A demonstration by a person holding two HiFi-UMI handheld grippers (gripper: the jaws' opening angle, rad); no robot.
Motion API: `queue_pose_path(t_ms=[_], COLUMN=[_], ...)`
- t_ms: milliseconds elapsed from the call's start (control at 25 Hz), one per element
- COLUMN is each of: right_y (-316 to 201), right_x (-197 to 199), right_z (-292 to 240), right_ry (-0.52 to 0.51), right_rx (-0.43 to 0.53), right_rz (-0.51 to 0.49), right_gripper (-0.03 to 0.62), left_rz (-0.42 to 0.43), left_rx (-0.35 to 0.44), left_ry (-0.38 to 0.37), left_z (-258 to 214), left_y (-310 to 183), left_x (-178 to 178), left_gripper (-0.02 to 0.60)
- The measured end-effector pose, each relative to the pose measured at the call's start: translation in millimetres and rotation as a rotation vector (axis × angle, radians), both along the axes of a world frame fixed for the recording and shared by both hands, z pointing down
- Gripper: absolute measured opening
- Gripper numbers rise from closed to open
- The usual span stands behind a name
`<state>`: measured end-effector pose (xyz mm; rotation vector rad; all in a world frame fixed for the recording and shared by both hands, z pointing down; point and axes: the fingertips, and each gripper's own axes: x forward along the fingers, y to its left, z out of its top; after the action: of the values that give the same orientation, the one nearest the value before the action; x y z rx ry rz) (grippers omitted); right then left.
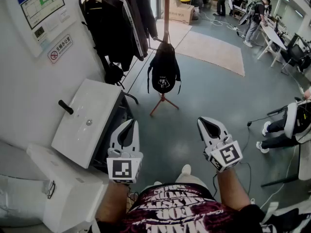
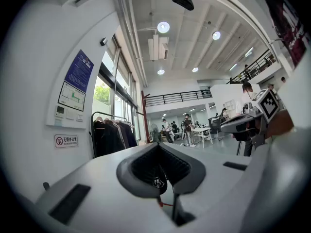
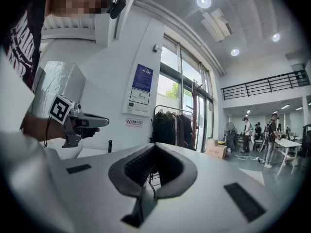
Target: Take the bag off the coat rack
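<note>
The black fabric backpack [image 1: 164, 74] hangs well ahead of us from the reddish-brown wooden coat rack [image 1: 166, 8]. Its top is caught high on the pole and its body sags above the splayed legs, off the grey floor [image 1: 204, 96]. We judge it soft and floppy, probably light to moderate in weight, since it droops with loose straps at both sides. It will fold and swing rather than keep its shape, so squeezing the body would only bunch cloth. The best hold looks to us to be the top carry loop or the upper shoulder straps, just beneath where it hangs, so that we can lift it up and off. How it is hooked there we cannot make out. Both tools sit low near our waist, far from the bag: the left tool [image 1: 128, 127] has its jaws together with nothing between them, and the right tool [image 1: 209, 125] is likewise closed and empty, so both must open before any grasp. Nothing stands directly between us and the rack. To the left are a white ceramic basin [image 1: 87, 115] with a black handle [image 1: 65, 107] and a white box [image 1: 68, 193]. Beyond them a black metal garment rail [image 1: 116, 23] full of dark jackets comes close beside the bag, where a swinging strap could brush them. A beige rug [image 1: 214, 50] lies further on, and people [image 1: 252, 18] work at a desk [image 1: 272, 33] well away.
</note>
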<state>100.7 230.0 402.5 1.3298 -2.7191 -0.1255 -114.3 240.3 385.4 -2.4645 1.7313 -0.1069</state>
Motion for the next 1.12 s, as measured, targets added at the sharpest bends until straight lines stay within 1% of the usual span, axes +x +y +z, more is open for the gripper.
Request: queue_pose_path(t_ms=[240,440,520,640,800,840,920,960,1120], right_y=[20,37,44,52,48,45,39,35,13], right_x=[-7,-9,-7,-2,5,7,11,13,17], right_z=[1,7,8,11,20,22,26,28,35], right_ry=[0.009,0.021,0.025,0.023,0.002,-0.002,-0.010,-0.013,-0.023], right_rx=[-0.011,-0.049,-0.054,-0.059,-0.076,-0.085,-0.099,-0.104,-0.120], right_rz=[-0.006,-0.009,-0.005,0.005,0.017,0.023,0.033,0.036,0.043], right_gripper=[0.003,0.005,0.005,0.008,0.074,0.083,0.103,0.106,0.121], left_rz=[0.019,0.018,0.004,-0.030,-0.036,-0.035,-0.029,-0.028,-0.028], left_rx=[0.010,-0.011,-0.013,-0.033,-0.065,-0.074,-0.091,-0.097,-0.121], left_ry=[-0.002,0.015,0.012,0.030,0.053,0.057,0.063,0.063,0.061], left_z=[-5,3,5,13,28,30,35,37,48], left_y=[20,34,38,42,42,42,39,36,17], left_x=[-3,-7,-10,-14,-20,-20,-21,-21,-21], left_gripper=[0.006,0.006,0.006,0.006,0.009,0.022,0.092,0.104,0.106])
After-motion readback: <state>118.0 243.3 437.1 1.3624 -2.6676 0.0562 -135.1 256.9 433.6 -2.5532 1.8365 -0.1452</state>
